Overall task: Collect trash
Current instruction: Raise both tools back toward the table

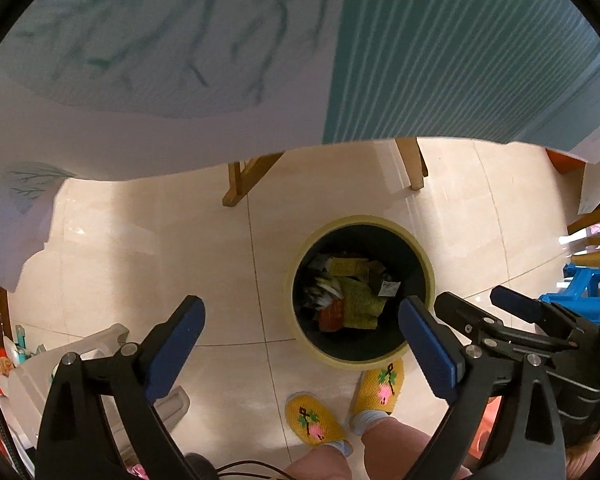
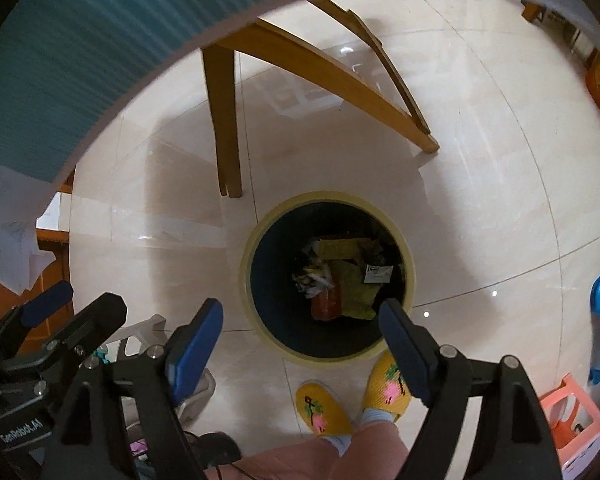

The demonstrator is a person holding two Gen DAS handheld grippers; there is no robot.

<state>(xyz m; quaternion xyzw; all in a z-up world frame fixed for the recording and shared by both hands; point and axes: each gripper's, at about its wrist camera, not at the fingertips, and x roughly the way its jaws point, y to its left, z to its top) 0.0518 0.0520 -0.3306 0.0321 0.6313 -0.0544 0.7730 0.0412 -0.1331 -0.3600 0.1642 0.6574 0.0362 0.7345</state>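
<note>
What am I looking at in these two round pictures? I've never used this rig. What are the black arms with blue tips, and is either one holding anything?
Each picture comes from a fisheye camera mounted on a hand-held gripper, looking down along its two fingers. A person holds one gripper in each hand; no robot arm is involved.

In the left wrist view, the black arms with blue pads are the left gripper. Its jaws stand wide open with nothing between them. The right gripper is the same in its own view: open and empty.

Both point down at a round bin with a yellow rim, standing on a pale tiled floor. Crumpled wrappers lie inside the bin.

Below the bin are the person's feet in yellow slippers. Wooden table legs stand beyond the bin, under a teal cloth.
</note>
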